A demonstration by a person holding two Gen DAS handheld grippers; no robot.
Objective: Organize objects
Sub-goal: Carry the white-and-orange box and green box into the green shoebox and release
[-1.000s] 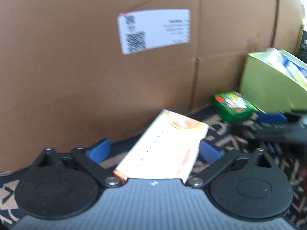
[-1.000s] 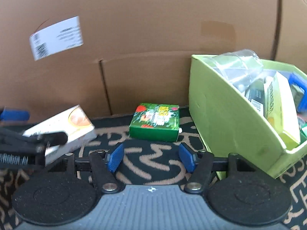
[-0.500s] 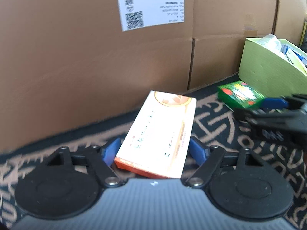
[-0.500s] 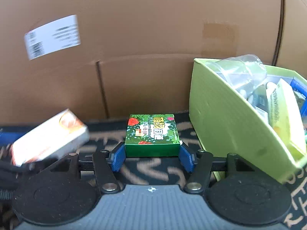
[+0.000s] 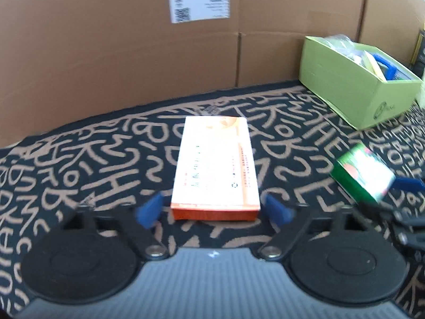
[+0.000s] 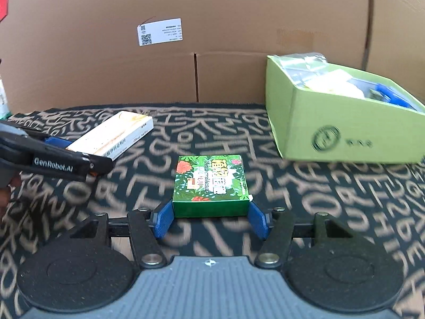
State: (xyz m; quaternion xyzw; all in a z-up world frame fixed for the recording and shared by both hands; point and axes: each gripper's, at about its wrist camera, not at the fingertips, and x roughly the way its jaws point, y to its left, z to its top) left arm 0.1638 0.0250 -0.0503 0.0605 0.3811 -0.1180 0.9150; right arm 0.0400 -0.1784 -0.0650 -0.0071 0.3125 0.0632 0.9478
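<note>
A long orange-and-white box [image 5: 215, 164] lies flat on the patterned mat. My left gripper [image 5: 213, 210] straddles its near end, jaws opening, with a gap between each blue pad and the box. The same box [image 6: 114, 133] shows at the left of the right wrist view, beside the left gripper's black finger [image 6: 66, 163]. My right gripper [image 6: 211, 214] is shut on a small green box with a leaf print [image 6: 211, 183], blue pads pressing both its sides. In the left wrist view that green box [image 5: 364, 175] hangs tilted at the right.
A lime-green bin [image 6: 332, 122] holding several packets and a blue item stands at the back right [image 5: 345, 90]. A tall cardboard wall [image 5: 119, 53] with a white label closes the far side of the black-and-tan mat [image 6: 318, 199]. A hand shows at the left edge [image 6: 4, 196].
The left gripper drew the orange box back from the cardboard wall, laid it flat and spread its jaws off it. The right gripper closed on the green box and pulled it back from the wall.
</note>
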